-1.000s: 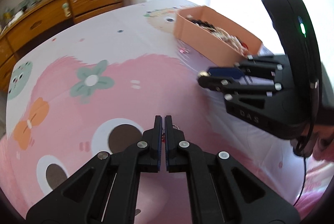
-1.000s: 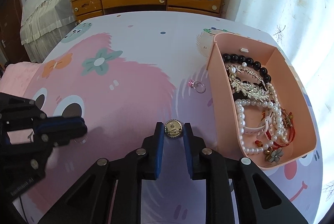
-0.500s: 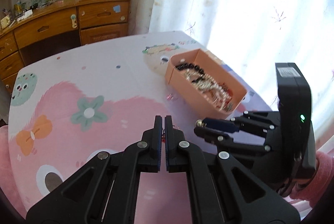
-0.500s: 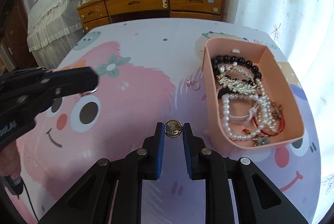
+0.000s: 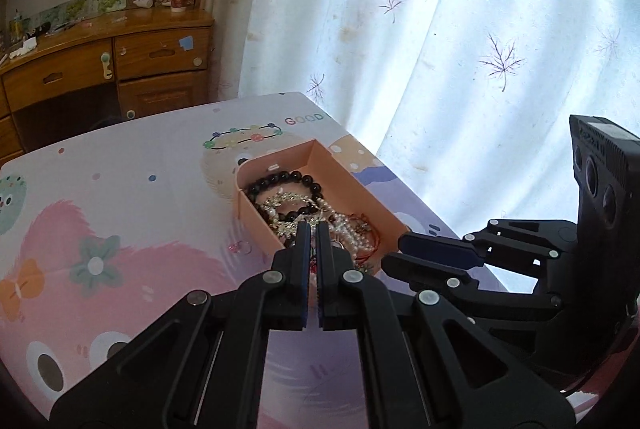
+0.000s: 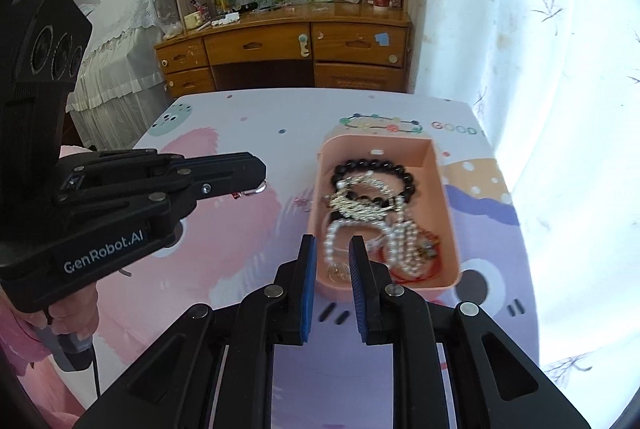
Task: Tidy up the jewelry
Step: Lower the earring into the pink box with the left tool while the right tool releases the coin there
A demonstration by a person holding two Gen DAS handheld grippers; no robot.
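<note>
The pink box (image 5: 256, 225) (image 6: 400, 149) stands near the table's right edge, holding black beads, pearls and silver pieces. My left gripper (image 5: 312, 249) (image 6: 260, 183) is shut on a thin ring (image 6: 250, 192) with a red stone and hangs above the table, left of the box. The right gripper (image 6: 332, 257) (image 5: 396, 251) hovers over the box's near end. Between its blue pads shows a blurred gold round charm (image 6: 338, 271). In the left wrist view the charm is hidden. A loose ring with a pink stone (image 5: 240, 248) lies on the cloth beside the box.
The table wears a pink cartoon cloth (image 5: 120, 221). Its right edge runs along a white curtain (image 5: 440, 49). A wooden dresser (image 6: 280, 49) stands beyond the far edge, and a bed (image 6: 120, 41) at the far left. A hand in a pink sleeve (image 6: 72, 313) holds the left gripper.
Both grippers have risen well above the table and drawn closer to the box. The gold charm no longer sits at the right pads' tips but lower between them.
</note>
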